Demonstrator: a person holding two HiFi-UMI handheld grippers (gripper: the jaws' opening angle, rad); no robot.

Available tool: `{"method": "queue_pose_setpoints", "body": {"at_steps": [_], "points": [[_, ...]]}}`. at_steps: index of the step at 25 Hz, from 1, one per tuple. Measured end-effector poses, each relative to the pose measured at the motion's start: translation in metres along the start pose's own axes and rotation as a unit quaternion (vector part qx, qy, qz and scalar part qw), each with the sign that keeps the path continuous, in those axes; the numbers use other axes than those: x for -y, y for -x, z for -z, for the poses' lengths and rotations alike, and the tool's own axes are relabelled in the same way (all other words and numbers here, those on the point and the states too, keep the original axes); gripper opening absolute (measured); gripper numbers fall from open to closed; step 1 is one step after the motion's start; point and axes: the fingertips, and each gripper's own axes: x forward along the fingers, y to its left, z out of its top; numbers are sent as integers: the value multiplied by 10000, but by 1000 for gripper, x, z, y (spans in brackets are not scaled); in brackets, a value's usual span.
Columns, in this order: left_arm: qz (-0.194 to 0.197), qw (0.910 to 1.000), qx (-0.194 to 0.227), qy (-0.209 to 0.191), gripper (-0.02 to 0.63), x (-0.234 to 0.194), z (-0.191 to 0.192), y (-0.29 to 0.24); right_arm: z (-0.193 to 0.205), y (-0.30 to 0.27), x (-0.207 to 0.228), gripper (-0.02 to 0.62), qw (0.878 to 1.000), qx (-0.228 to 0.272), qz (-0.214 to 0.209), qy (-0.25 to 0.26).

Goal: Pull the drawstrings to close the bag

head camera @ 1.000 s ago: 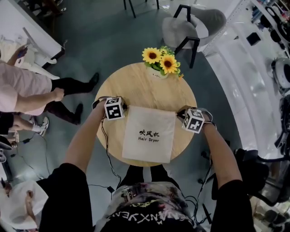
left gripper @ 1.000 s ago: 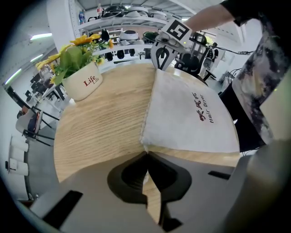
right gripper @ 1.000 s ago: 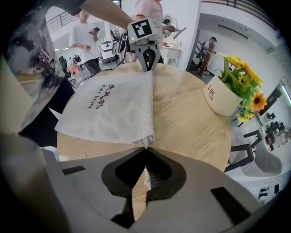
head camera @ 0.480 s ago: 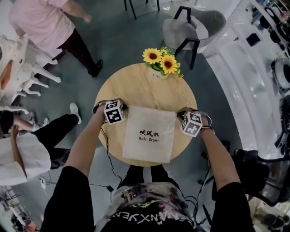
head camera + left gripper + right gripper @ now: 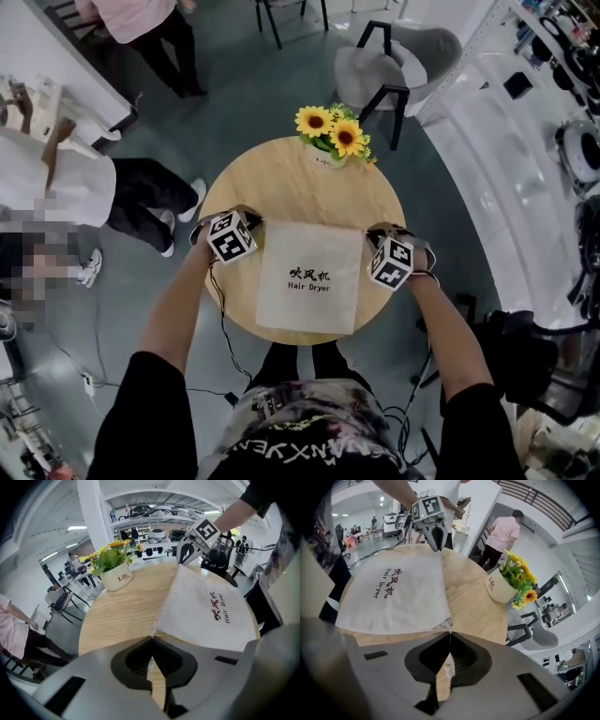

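Bag (image 5: 309,278) flat, top corners at left gripper (image 5: 152,639), right gripper (image 5: 450,633); table (image 5: 300,178) beyond.

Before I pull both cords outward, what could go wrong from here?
1. The left claw and right claw are each shut at a top corner of the bag, apparently with only a thin sliver of cord at the tips. It could slip out under a pull.
2. Nothing pins the bag, and its lower edge lies near the table rim. An uneven pull could drag it sideways or off.
3. A pull drifting forward could knock the pot.
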Motion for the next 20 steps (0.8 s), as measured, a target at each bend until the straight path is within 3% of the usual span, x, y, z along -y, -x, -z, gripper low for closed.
{"method": "queue_pose_setpoints", "body": {"at_steps": [7, 12, 20], "points": [[-904, 9940, 522, 319, 18, -21, -20, 31, -16, 26, 20, 3, 9980, 139, 609, -134], [-1592, 9808, 976, 563, 18, -32, -35, 66, -32, 57, 36, 3, 9938, 381, 1000, -299], [-2361, 9562, 1601, 660, 17, -54, -57, 141, -72, 120, 63, 3, 9821, 875, 1621, -404]]}}
